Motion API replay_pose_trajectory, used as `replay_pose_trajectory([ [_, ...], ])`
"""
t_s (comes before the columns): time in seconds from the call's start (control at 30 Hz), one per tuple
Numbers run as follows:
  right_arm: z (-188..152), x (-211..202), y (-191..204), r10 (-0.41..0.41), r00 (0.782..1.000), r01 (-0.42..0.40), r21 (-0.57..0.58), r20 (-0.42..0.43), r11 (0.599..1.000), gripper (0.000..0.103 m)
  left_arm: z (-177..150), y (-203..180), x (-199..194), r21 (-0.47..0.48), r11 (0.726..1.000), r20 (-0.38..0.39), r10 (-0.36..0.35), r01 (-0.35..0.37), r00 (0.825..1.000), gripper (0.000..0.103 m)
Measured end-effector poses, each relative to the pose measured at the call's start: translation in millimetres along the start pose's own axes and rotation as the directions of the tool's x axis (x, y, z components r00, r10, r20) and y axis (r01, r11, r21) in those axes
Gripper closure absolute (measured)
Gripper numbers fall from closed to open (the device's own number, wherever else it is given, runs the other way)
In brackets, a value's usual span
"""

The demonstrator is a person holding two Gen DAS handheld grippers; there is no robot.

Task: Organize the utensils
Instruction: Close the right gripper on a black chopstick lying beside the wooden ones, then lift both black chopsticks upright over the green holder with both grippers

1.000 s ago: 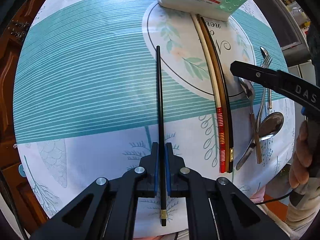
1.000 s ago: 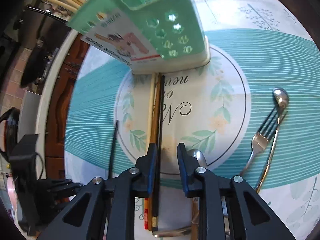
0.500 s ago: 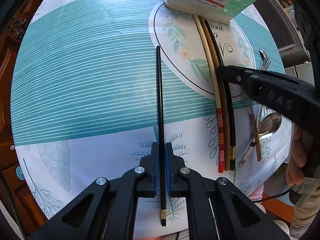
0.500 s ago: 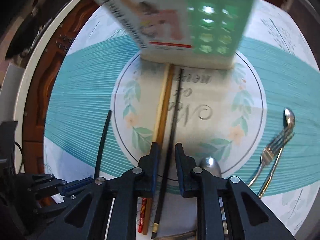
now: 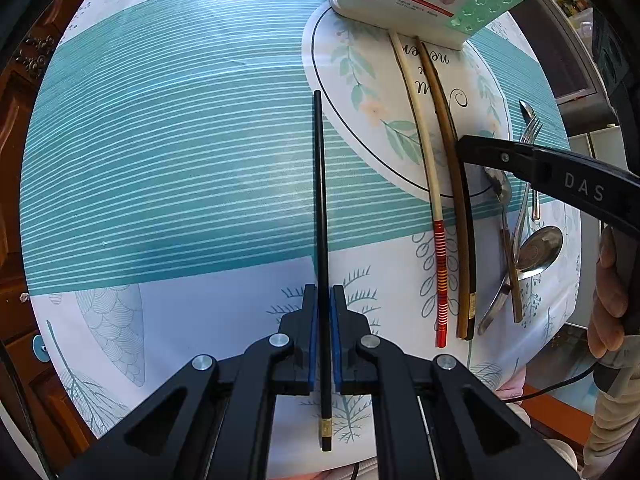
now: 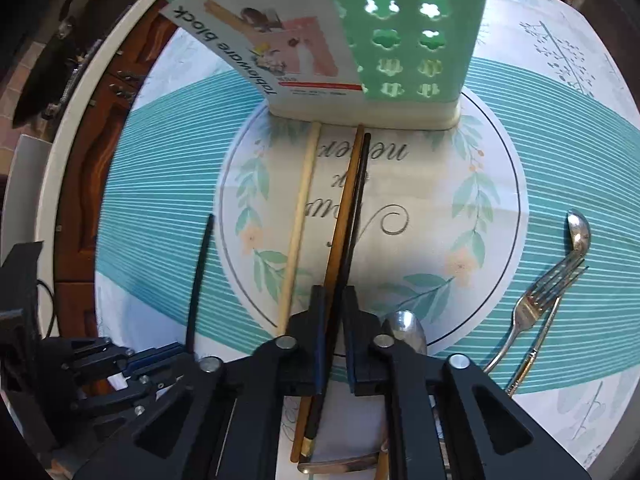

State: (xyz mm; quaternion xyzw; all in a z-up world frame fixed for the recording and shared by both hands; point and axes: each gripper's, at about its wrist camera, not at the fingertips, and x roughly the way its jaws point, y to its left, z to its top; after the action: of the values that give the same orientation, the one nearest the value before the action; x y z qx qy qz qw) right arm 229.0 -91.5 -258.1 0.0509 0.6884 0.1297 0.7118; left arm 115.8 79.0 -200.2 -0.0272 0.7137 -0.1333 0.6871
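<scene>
My left gripper (image 5: 324, 292) is shut on a black chopstick (image 5: 320, 184) that lies lengthwise over the teal striped tablecloth. My right gripper (image 6: 333, 292) points down at the placemat, its jaws closing on a second black chopstick (image 6: 356, 208), pads against it. A brown chopstick (image 6: 342, 216) lies tight along that one's left side. A cream chopstick (image 6: 300, 216) with a red striped end lies a little further left. All three point at the green tableware holder (image 6: 400, 40). In the left wrist view the right gripper (image 5: 464, 148) reaches in from the right.
A fork (image 6: 536, 304) and a spoon (image 6: 578, 232) lie crossed at the right of the round placemat (image 6: 500, 184). Another spoon (image 6: 408, 328) sits just right of my right fingers. A large spoon (image 5: 540, 244) rests near the table edge. A hand (image 5: 608, 300) grips the right handle.
The right gripper slid left over the chopsticks and its jaws narrowed onto the black one. The cream chopstick now lies apart from the brown and black pair. The left gripper kept its grip.
</scene>
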Motion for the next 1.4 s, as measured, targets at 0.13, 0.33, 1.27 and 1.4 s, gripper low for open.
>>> replay_pose_trajectory([
  [0.13,-2.5,-1.3,-3.7,-0.002,1.0,0.002,-0.001,0.012,1.0,0.102,0.5,0.2,-0.3,0.004,1.0,0.0,0.006,-0.006,1.0,0.099],
  [0.33,-2.6,3.6,-5.0,0.025,0.999,-0.024,0.036,-0.025,0.999,0.102,0.1,-5.8,0.6,0.004,1.0,-0.002,0.017,-0.017,1.0,0.099],
  [1.27,-3.7,14.9,44.3,-0.2,0.979,0.196,-0.096,-0.038,0.976,0.098,16.7,-56.3,16.9,0.053,0.989,-0.083,0.145,-0.141,0.986,0.099],
  [1.4,-13.8,-0.2,18.5,-0.039,0.999,0.039,-0.007,-0.031,0.999,0.098,8.0,-61.1,10.8,0.015,0.995,0.023,0.098,-0.099,0.995,0.1],
])
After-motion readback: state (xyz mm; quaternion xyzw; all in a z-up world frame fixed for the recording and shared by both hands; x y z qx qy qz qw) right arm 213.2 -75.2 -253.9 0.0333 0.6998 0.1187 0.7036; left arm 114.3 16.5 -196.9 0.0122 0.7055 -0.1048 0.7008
